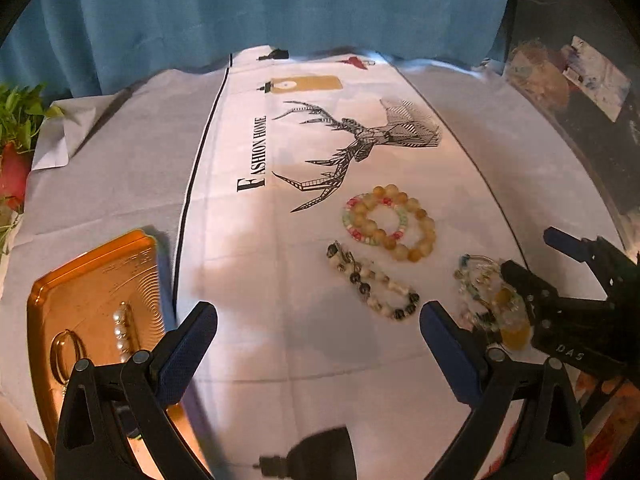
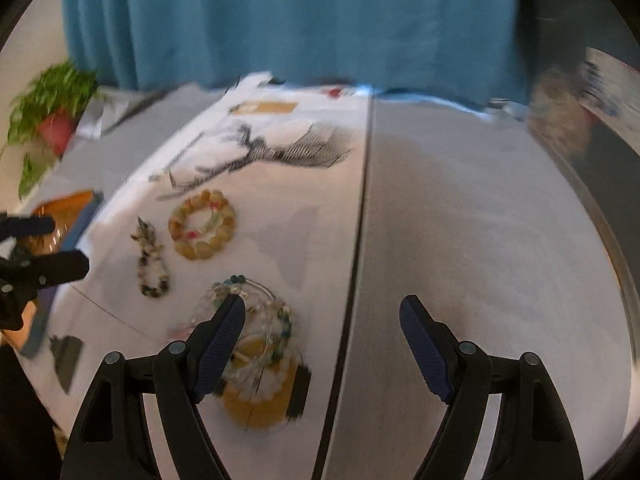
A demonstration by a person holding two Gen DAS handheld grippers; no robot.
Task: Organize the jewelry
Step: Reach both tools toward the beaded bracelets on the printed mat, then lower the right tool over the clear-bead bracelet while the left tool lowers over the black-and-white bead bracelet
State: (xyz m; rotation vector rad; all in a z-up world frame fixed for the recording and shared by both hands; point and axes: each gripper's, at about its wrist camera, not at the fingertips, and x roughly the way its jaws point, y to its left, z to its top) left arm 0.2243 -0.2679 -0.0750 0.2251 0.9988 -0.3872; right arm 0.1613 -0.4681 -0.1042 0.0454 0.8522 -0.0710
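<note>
Jewelry is found in two places: a gold ring [image 1: 66, 354] and a pearl piece [image 1: 121, 330] already lie in the gold tray [image 1: 92, 276] at eight o'clock in the left wrist view, while three lots remain loose on the printed cloth [image 1: 248, 248]. Nearest, the left gripper [image 1: 318, 322] is seen with its jaws spread wide and nothing between them, over bare cloth. The right gripper [image 2: 322, 316] is likewise held wide and empty; its left finger overlaps a tangled heap of wire and pale beads [image 2: 256, 320], at six o'clock in its own view, though contact cannot be confirmed through the blur. Further off, at one o'clock from the left gripper, a dark-and-cream bead bracelet [image 1: 374, 286] is noted, and beyond it an amber bead bracelet [image 1: 396, 224] with a small red-and-green bead ring [image 1: 374, 220] lying over it. Risk is judged as follows: the tangled heap could snag and come up only in part, and the two overlapping pieces could be dragged together by a careless pinch.
</note>
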